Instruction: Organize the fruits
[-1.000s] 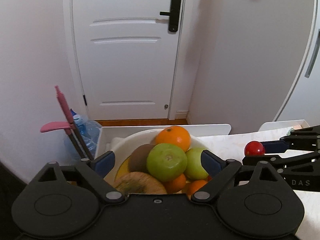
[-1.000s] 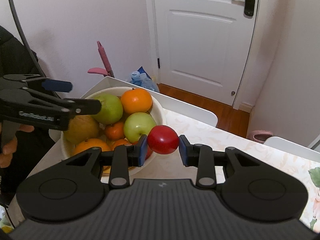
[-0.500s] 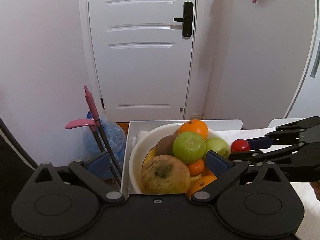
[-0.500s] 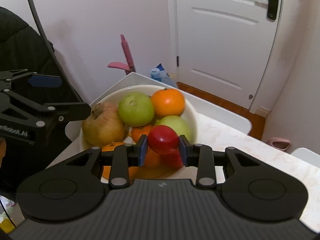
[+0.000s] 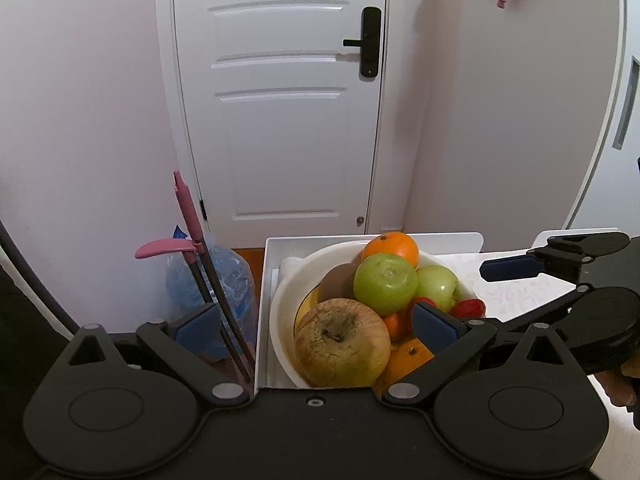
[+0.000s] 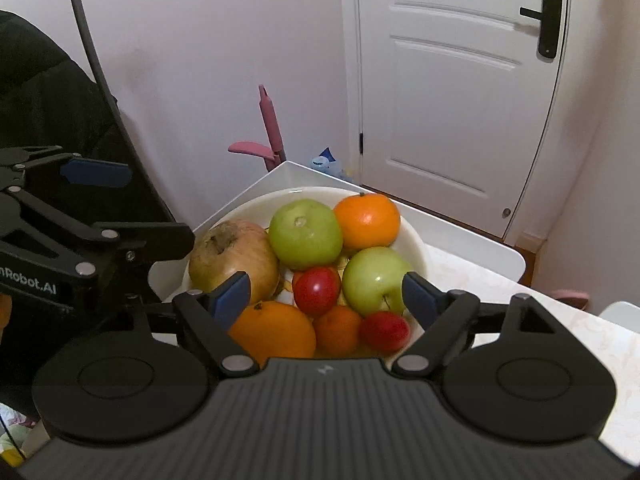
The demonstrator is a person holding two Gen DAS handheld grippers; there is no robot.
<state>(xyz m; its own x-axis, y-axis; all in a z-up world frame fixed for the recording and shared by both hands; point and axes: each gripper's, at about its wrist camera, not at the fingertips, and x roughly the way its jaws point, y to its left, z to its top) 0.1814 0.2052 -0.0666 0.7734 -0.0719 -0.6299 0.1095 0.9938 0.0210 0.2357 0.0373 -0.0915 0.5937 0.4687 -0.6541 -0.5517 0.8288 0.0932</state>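
Over the round white bowl | my right gripper jaws just sprang apart, empty | smooth red fruit resting among glossy apples | left gripper spread wide

The white round bowl holds two green apples, three orange citrus fruits, two small red fruits and one large brownish-yellow fruit.

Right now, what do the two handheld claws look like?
Both are matte black linkage claws with blue pads. The left claw bears white lettering on its side; the right claw has a ribbed body with a small white logo. A black sleeve and cable show.
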